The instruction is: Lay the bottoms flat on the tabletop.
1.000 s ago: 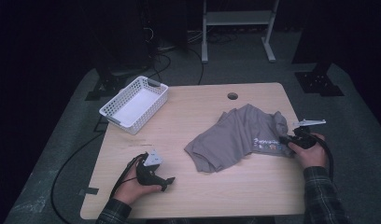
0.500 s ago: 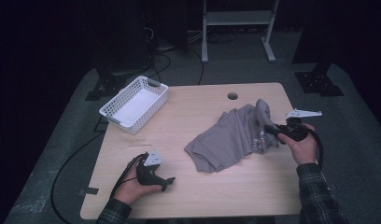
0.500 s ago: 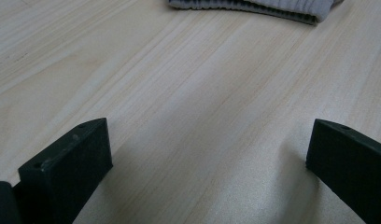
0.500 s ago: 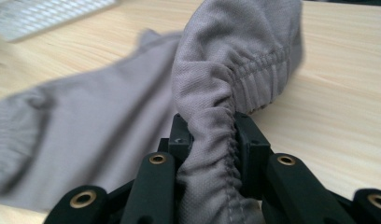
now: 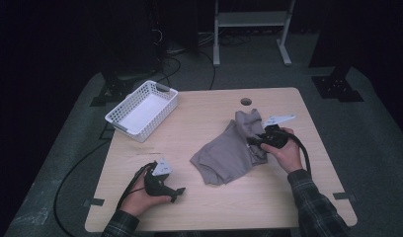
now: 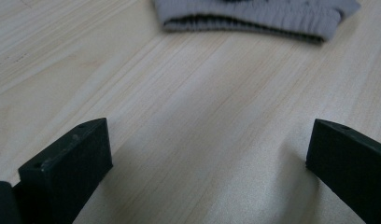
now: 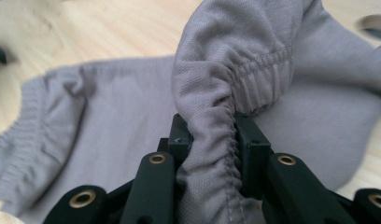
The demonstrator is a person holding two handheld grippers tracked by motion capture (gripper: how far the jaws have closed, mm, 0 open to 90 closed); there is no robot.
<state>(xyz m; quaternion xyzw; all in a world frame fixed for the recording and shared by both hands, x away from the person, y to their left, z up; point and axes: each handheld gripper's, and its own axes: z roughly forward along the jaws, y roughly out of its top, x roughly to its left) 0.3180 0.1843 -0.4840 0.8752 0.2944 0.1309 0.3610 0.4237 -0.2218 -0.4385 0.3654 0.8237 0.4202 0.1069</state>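
A grey garment (image 5: 229,150) with an elastic hem lies crumpled on the wooden table (image 5: 199,118), right of centre. My right gripper (image 5: 254,140) is shut on its gathered hem (image 7: 212,135), which it holds lifted and folded over the rest of the cloth; in the right gripper view the jaws pinch the bunched fabric. At the table's near left, my left gripper (image 5: 177,192) rests low on the wood, its jaws wide open with bare table between them (image 6: 207,158). The garment's ribbed edge (image 6: 254,21) lies ahead of it, apart from the jaws.
A white plastic basket (image 5: 141,109) stands at the table's far left corner. A round cable hole (image 5: 246,101) sits near the far edge. Cables trail off the left side to the floor. A metal stand (image 5: 249,29) is behind the table.
My right gripper has carried the garment's hem leftward and slightly up, folding the right part of the cloth over toward the middle. The left gripper has stayed still.
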